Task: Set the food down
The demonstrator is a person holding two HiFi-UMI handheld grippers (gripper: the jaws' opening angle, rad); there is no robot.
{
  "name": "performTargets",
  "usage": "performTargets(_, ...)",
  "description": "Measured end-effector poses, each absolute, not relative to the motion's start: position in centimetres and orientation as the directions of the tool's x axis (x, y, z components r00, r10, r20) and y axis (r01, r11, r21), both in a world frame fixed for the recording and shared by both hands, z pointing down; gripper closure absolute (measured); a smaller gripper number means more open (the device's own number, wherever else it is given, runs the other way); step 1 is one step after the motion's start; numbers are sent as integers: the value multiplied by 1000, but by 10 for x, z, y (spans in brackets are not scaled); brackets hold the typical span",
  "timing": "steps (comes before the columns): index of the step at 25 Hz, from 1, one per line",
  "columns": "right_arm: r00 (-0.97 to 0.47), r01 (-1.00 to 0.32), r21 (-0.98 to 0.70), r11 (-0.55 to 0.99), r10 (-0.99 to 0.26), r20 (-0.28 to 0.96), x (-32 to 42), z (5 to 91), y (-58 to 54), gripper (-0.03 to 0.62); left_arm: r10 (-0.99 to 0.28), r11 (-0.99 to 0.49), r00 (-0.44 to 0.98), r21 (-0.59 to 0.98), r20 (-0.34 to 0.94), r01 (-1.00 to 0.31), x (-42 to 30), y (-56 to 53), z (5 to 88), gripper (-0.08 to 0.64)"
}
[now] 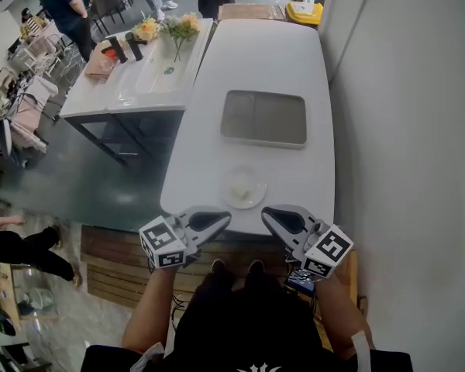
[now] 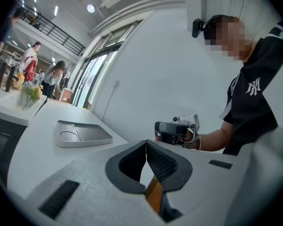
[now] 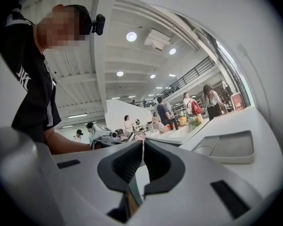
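Note:
A small white plate (image 1: pixel 244 188) with a pale piece of food on it rests on the long white table (image 1: pixel 271 60), close to the front edge. Just behind it lies an empty grey tray (image 1: pixel 263 118), which the left gripper view shows as the tray (image 2: pixel 80 133) and the right gripper view as the tray (image 3: pixel 228 147). My left gripper (image 1: pixel 225 218) and right gripper (image 1: pixel 266 211) hover at the front edge with their tips facing each other, below the plate. Both are shut with nothing held, as the left gripper (image 2: pixel 146 146) and right gripper (image 3: pixel 143 144) show in their own views.
A white wall (image 1: pixel 403 130) runs along the table's right side. To the left stands a second counter (image 1: pixel 132 84) with a basin, flowers (image 1: pixel 182 28) and bottles. People stand beyond it. A yellow bin (image 1: pixel 304 12) sits past the table's far end.

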State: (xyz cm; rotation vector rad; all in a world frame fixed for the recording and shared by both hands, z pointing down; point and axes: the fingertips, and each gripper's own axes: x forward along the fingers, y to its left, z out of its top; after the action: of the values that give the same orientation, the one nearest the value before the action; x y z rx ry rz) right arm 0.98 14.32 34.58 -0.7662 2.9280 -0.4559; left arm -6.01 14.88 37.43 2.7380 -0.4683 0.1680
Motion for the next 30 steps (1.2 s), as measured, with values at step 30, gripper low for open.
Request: performTargets(30, -850, -519, -433, 736, -497, 175, 22, 401, 97, 517, -252, -832, 922, 422, 293, -361, -93, 98, 426, 502)
